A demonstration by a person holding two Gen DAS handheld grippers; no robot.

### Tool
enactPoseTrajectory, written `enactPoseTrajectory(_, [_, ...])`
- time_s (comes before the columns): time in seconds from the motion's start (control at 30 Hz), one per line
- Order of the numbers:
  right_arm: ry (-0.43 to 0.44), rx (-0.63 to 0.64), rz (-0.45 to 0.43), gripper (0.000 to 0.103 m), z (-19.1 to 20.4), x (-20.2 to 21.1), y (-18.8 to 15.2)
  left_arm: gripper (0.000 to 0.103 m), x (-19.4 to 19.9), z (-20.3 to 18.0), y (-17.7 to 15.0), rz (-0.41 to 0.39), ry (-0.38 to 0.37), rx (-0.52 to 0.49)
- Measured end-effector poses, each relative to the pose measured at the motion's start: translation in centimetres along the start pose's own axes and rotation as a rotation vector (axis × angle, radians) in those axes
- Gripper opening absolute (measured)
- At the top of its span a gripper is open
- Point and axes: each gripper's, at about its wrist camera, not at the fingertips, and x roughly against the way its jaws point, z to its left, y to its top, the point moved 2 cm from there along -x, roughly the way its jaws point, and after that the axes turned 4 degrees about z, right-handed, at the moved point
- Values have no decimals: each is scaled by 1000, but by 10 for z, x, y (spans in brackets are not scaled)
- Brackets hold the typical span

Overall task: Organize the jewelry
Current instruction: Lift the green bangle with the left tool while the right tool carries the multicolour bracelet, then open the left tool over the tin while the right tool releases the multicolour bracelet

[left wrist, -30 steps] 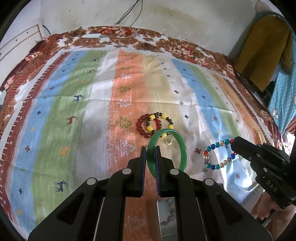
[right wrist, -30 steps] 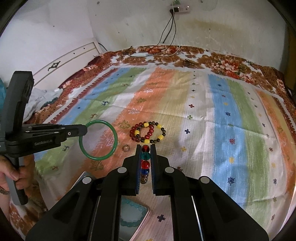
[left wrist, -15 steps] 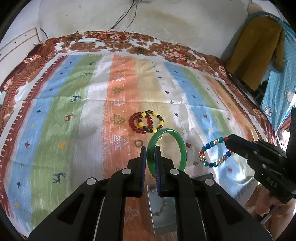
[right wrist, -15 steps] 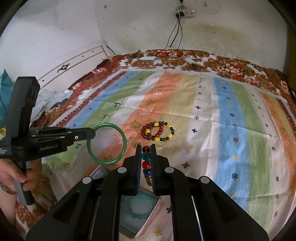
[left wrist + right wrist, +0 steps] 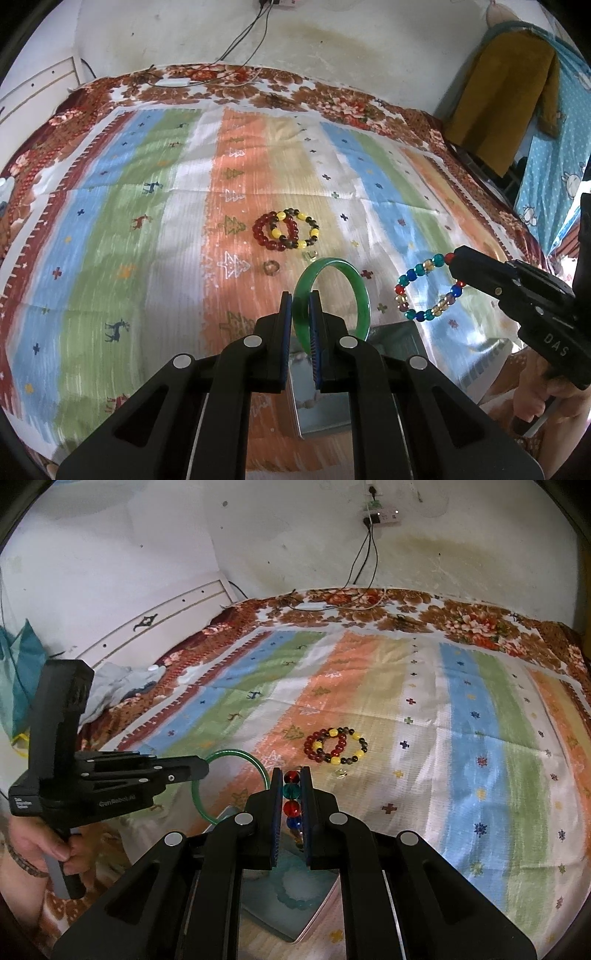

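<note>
My left gripper (image 5: 300, 295) is shut on a green bangle (image 5: 360, 295) and holds it in the air above a metal jewelry box (image 5: 397, 338) at the bed's near edge. My right gripper (image 5: 291, 771) is shut on a multicolored bead bracelet (image 5: 291, 789), which hangs between its pads over the same box (image 5: 291, 901). In the left wrist view that bracelet (image 5: 424, 286) dangles from the right gripper (image 5: 456, 267). In the right wrist view the bangle (image 5: 236, 755) sticks out of the left gripper (image 5: 205, 770). A red bracelet and a yellow-and-dark bead bracelet (image 5: 286, 229) lie overlapping on the bedspread.
Two small rings (image 5: 271, 267) (image 5: 310, 254) lie on the striped bedspread (image 5: 110, 240) near the bracelets. A light bead bracelet (image 5: 295, 891) lies in the box. A wall and cables are at the far end, hanging clothes (image 5: 502, 99) at the right.
Both grippers have pulled back toward the near edge of the bed with their pieces. The box has come further into view under them. The bracelets on the bedspread have not moved.
</note>
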Motion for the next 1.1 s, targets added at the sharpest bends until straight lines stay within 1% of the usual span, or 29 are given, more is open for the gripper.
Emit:
enactPoseTrajectory(0.3, [14, 0, 10, 10, 5, 7, -11, 9, 3, -7, -12, 2, 4, -10])
enactPoseTrajectory(0.67, [44, -10, 44, 10, 10, 7, -23, 9, 5, -16, -25, 16, 7, -29])
enactPoseTrajectory(0.8, [53, -25, 60, 10, 9, 5, -26, 10, 0, -18, -29, 56, -2, -25])
enactPoseTrajectory(0.83, [54, -32, 64, 11, 8, 4, -27, 19, -2, -18, -30, 65, -3, -22])
enactPoseTrajectory(0.87, [52, -39, 68, 13, 8, 3, -28, 28, -3, -17, -30, 72, -1, -15])
enactPoseTrajectory(0.9, [47, -47, 72, 21, 6, 2, -28, 38, -2, -16, -30, 67, 3, -12])
enactPoseTrajectory(0.97, [39, -60, 75, 33, 2, 1, -28, 39, 0, -13, -28, 54, 10, -2])
enactPoseTrajectory(1.0, [39, -64, 75, 33, 1, 1, -28, 41, 1, -11, -27, 52, 6, 10])
enactPoseTrajectory(1.1, [33, -77, 77, 35, -3, 0, -28, 42, 0, -7, -27, 54, 19, 18])
